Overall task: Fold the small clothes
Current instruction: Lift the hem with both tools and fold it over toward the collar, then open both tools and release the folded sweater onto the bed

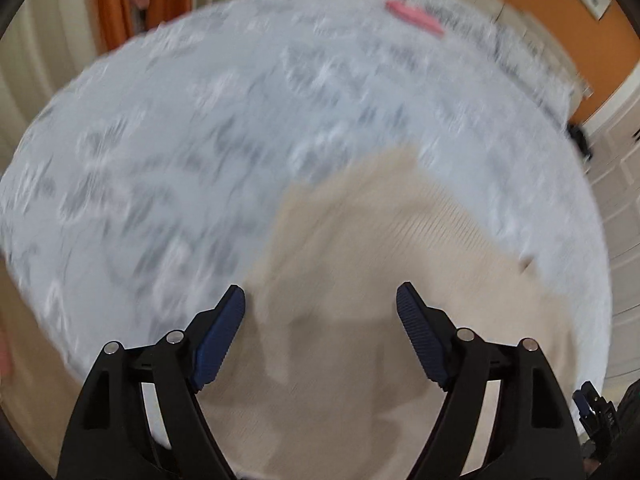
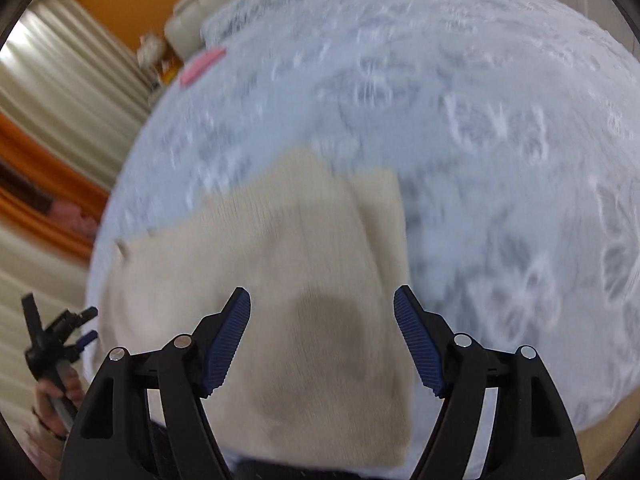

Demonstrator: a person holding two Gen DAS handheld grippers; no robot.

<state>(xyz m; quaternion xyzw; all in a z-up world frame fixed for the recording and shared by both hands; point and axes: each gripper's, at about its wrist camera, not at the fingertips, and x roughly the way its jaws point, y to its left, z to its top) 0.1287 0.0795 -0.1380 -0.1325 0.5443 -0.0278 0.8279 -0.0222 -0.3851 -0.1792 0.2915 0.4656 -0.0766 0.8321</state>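
**Both grippers are released over the beige garment: check the fold before you grip again**

The beige knit garment [image 1: 360, 264] lies flat on the patterned pale blue bedspread [image 1: 180, 152], filling the lower centre of the left wrist view and the lower centre-left of the right wrist view [image 2: 288, 264]. In the right wrist view 1 layer seems to overlap another, with a narrower strip showing along its right side, so I judge a fold has been laid down; both pictures are blurred, so you cannot confirm clean edges from them.

Your left gripper [image 1: 320, 308] has its jaws spread apart, nothing between the blue pads [image 1: 222, 336], with the cloth below them. Your right gripper [image 2: 322, 308] is equally spread and empty above the garment. The other tool shows at lower left of the right wrist view.

To do this step well:
- Check that the top layer's edges line up with those beneath.
- For the next fold, pinch 2 matching corners, 1 per gripper, and take only the layers you mean to move.
- Lift both sides evenly so the knit does not skew.

The pink item [image 1: 414, 18] sits well apart, toward the top of both views; leave it for later.
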